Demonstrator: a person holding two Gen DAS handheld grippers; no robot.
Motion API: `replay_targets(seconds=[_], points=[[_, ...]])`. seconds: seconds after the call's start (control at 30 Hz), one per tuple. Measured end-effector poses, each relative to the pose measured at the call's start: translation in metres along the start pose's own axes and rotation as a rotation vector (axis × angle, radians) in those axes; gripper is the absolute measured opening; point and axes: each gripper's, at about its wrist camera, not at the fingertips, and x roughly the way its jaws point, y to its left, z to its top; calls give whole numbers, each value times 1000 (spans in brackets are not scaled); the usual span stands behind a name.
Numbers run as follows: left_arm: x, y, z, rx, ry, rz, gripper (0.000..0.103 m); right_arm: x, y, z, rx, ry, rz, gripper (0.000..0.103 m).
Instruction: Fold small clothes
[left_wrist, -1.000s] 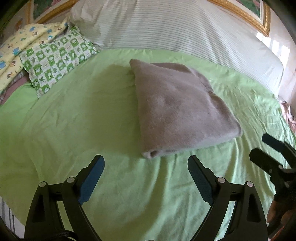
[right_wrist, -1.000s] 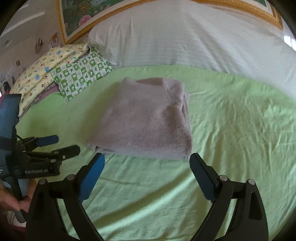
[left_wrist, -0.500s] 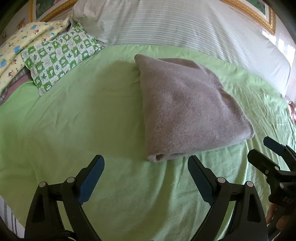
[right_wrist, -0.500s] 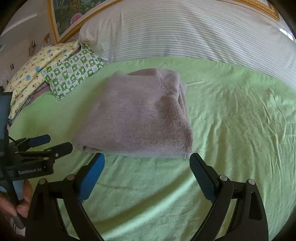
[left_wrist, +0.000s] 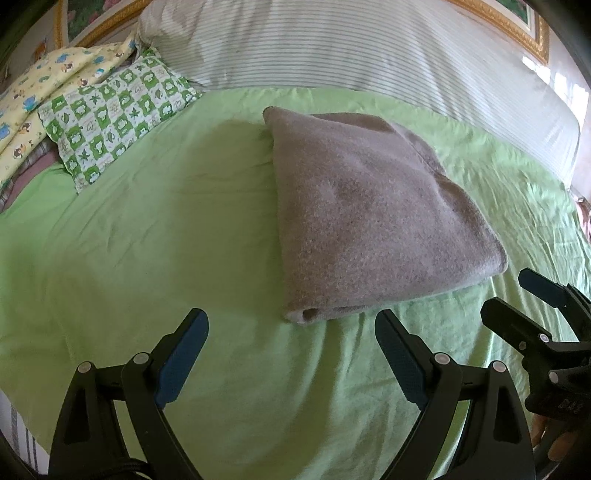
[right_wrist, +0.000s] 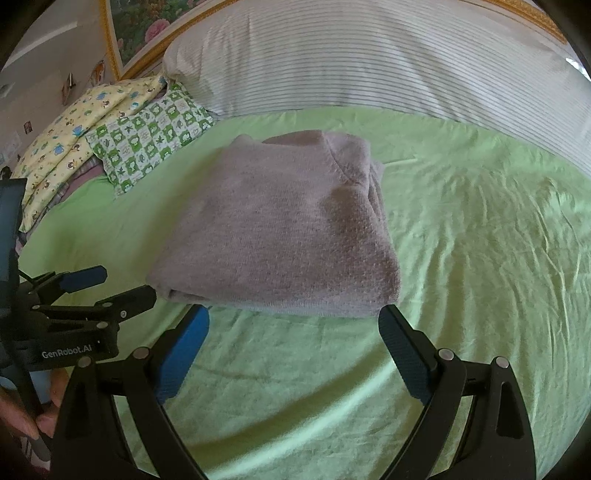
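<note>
Closer now to the folded grey garment (left_wrist: 373, 218) than a second ago, both grippers; larger in both views, with its near edge almost level with the fingertips. Left gripper (left_wrist: 291, 330) spread wide, gripping nothing, hanging above the green sheet (left_wrist: 147, 240) just short of the garment's near left corner. Right gripper (right_wrist: 293, 325) likewise wide and empty, its blue pads (right_wrist: 181, 354) just before the near folded edge, not clearly touching it. Lying flat in a neat rectangle mid-bed, layered edges showing at the near side. Behind it, a long striped pillow (right_wrist: 369, 62); to the left, a green checked pillow (left_wrist: 110, 122) and a yellow printed one (right_wrist: 74, 129). Fingers of a hand (right_wrist: 22, 417) visible on the left handle.
</note>
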Motion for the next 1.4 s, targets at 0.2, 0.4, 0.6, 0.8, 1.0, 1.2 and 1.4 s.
replay_targets(seconds=[0.2,0.4,0.6,0.8,1.0,1.2,1.4], points=[[1,0,3,-3,0,-6,92,1,-1,1,-5,4,5,93],[3,0,4,0,5,-9,92,2,-2,4,-7,2,5,93],[4,-1,4,-2,7,-10,93,2,-5,5,0,4,8,93],[5,-1,4,-3,11,-13,93,3,-9,10,6,-1,6,93],[5,0,6,-2,15,-12,93,3,-7,11,12,-4,5,93],[6,0,5,-7,20,-13,93,4,-7,10,13,-2,3,93],[7,2,5,-9,22,-16,93,5,-6,11,10,0,3,93]])
